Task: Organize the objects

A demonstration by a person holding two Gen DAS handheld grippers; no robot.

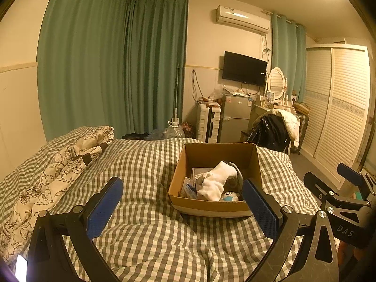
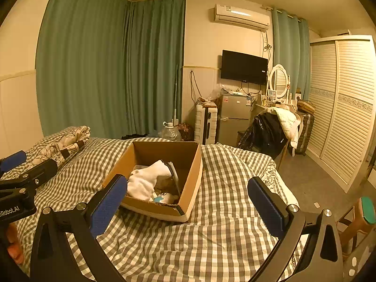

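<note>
A cardboard box [image 1: 215, 203] is set on a checked bed cover [image 1: 145, 235], toward the bed's far edge. White socks [image 1: 215, 181] are piled inside it on other small items. The left gripper [image 1: 182, 208] and right gripper [image 2: 188, 205] are held above the near part of the bed, both spread wide with nothing gripped. A floral quilt [image 1: 58, 166] is bunched along the left edge.
</note>
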